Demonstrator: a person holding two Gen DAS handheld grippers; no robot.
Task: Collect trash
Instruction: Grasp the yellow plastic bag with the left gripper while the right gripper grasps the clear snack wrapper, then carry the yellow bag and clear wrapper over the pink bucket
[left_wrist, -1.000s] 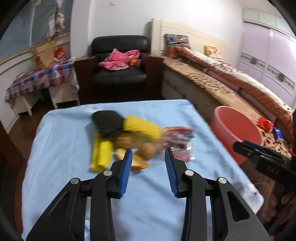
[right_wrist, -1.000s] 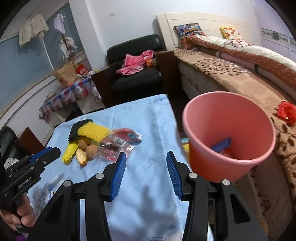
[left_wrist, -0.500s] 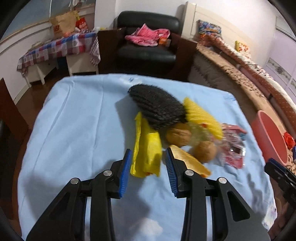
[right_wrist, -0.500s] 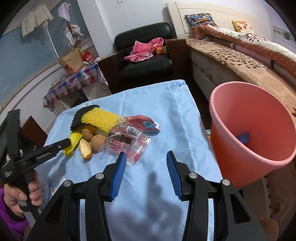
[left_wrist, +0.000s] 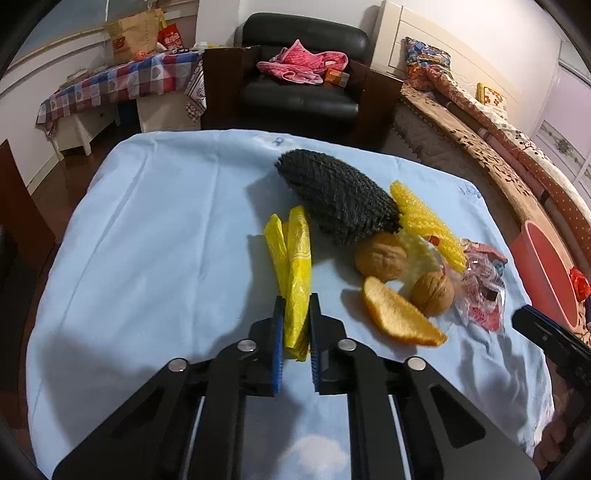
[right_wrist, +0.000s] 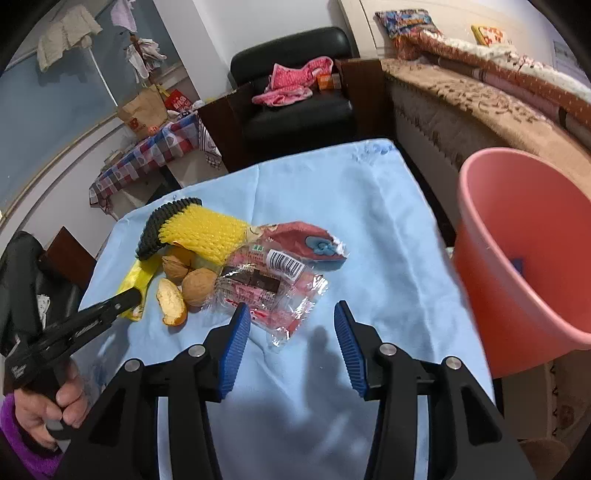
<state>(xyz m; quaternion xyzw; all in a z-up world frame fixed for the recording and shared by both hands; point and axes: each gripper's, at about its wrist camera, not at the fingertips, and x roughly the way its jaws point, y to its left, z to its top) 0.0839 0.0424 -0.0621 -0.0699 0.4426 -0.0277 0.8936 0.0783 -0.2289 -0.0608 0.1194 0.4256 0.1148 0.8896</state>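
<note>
Risk, grip: we judge the hold on the yellow plastic bag (left_wrist: 295, 258) to be shallow. The left gripper (left_wrist: 296, 325) has its fingers (left_wrist: 277, 332) pressed together on the near end of the bag only; thin film may slide out when we lift.
Risk, drag: the far end of the bag lies against the black foam net (left_wrist: 338, 199). Lifting may pull the net or nudge the walnuts (left_wrist: 382, 256) toward the table (left_wrist: 147, 240) edge.
Risk, cloth: the fingers sit low on the blue cloth; we may pinch cloth with the bag.
Risk, transfer: the pink bucket (right_wrist: 517, 229) stands beyond the right edge of the table, well apart from the bag. The carry path crosses the orange peel (left_wrist: 399, 317) and the clear wrapper (right_wrist: 266, 295).
Pose, left: gripper held low, pointing forward along the bag, fingers level with the table; the hand (right_wrist: 48, 406) squeezes the handle.
Pose, right: the right gripper (right_wrist: 291, 343) hovers above the table with fingers apart, holding nothing, just short of the clear wrapper.
Location, trash: all remaining pieces lie clustered mid-table; something blue already lies in the bucket.
</note>
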